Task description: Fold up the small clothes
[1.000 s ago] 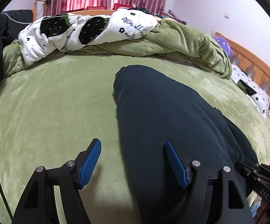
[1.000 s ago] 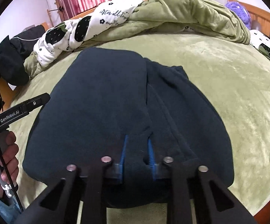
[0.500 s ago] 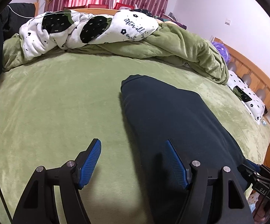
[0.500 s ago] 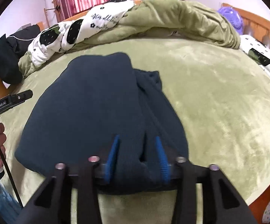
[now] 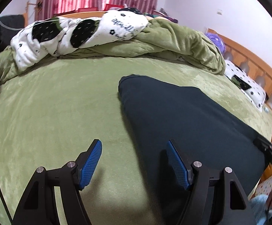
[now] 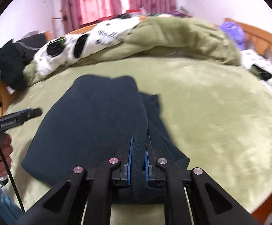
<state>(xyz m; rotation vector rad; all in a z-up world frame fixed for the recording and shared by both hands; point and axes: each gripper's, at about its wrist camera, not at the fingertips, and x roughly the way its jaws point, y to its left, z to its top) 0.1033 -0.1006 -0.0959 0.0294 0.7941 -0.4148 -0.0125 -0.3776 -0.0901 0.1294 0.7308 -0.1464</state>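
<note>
A dark navy garment (image 5: 183,116) lies folded on the green bed cover; it also shows in the right wrist view (image 6: 96,120). My left gripper (image 5: 134,153) is open and empty, low over the bed, with its right finger over the garment's left edge and its left finger over bare cover. My right gripper (image 6: 138,146) is shut on a fold of the navy garment at its near edge. The left gripper shows in the right wrist view (image 6: 17,119) at the far left, beside the garment.
A bunched green duvet (image 5: 173,43) and a white-and-black blanket (image 5: 75,31) lie along the far side of the bed. A patterned pillow (image 5: 246,86) and the wooden headboard (image 5: 252,63) are at the right. Dark clothes (image 6: 6,63) are piled at the far left.
My right gripper opened a little half a second ago and has closed again on the garment's near fold. Both grippers have pulled back, so the garment looks farther away. My left gripper stayed open.
</note>
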